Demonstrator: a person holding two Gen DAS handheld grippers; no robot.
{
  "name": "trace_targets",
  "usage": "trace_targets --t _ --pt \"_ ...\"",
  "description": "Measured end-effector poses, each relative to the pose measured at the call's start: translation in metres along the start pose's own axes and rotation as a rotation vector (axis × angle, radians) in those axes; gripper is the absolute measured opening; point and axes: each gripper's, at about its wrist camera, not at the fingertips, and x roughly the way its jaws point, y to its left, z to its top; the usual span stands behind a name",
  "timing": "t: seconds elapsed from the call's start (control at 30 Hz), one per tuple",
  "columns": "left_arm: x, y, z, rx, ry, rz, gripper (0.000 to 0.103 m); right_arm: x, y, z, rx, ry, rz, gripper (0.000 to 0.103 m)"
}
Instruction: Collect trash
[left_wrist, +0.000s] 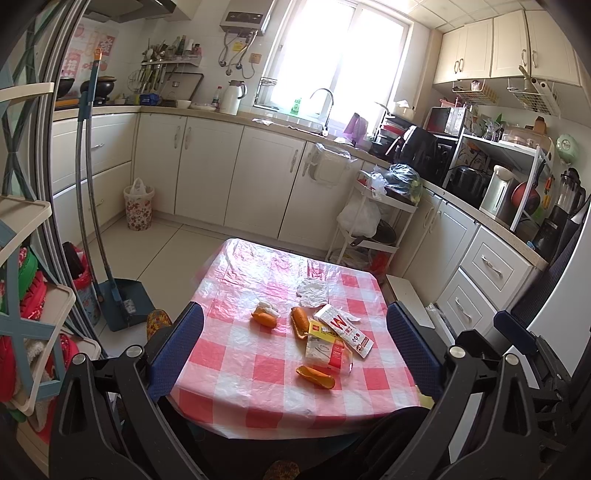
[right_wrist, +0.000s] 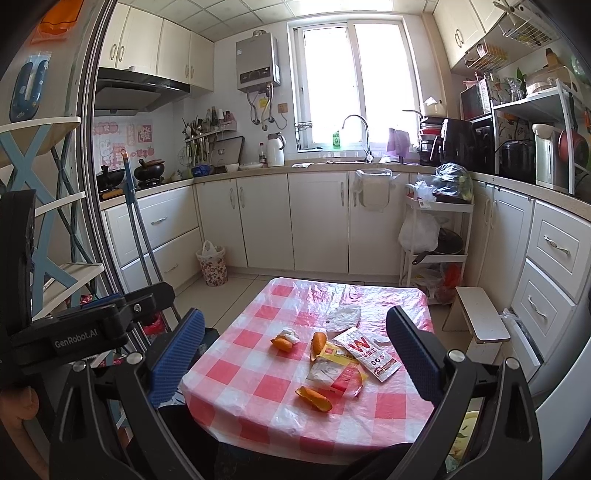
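Note:
Trash lies on a small table with a red-and-white checked cover (left_wrist: 258, 376) (right_wrist: 258, 391). There are three orange peel pieces (left_wrist: 316, 376) (right_wrist: 314, 398), one beside a small white tissue wad (left_wrist: 267, 308) (right_wrist: 290, 335). A yellow and white wrapper (left_wrist: 328, 345) (right_wrist: 336, 369), a red and white packet (left_wrist: 345, 330) (right_wrist: 369, 354) and a crumpled white tissue (left_wrist: 313, 291) (right_wrist: 343, 315) lie near them. My left gripper (left_wrist: 295, 354) is open and empty, held above the table's near edge. My right gripper (right_wrist: 295, 362) is open and empty, also above the near edge.
A floral waste bin (left_wrist: 139, 208) (right_wrist: 212, 265) with a bag liner stands on the floor by the cabinets. A broom and dustpan (left_wrist: 122, 295) lean at the left. A white trolley (left_wrist: 369, 221) (right_wrist: 436, 236) and a small stool (right_wrist: 480, 317) stand right of the table.

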Motion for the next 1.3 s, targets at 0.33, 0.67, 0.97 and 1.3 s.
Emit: trace_targets --t 0.33,0.67,0.97,1.3 --pt "0.0 0.0 0.0 -0.001 0.001 0.0 0.096 0.003 0.001 -0.001 0.0 0.008 0.001 0.095" --pt "0.002 0.01 0.001 0.002 0.0 0.019 0.096 0.011 -0.001 -0.005 -0.004 0.026 0.002 0.095" --pt "0.046 0.09 -0.015 -0.108 0.091 0.169 0.096 0.079 -0.034 -0.038 0.019 0.179 -0.026 0.094" --pt "0.119 0.087 -0.048 -0.04 0.24 0.169 0.096 0.167 -0.077 -0.085 0.068 0.403 -0.062 0.094"
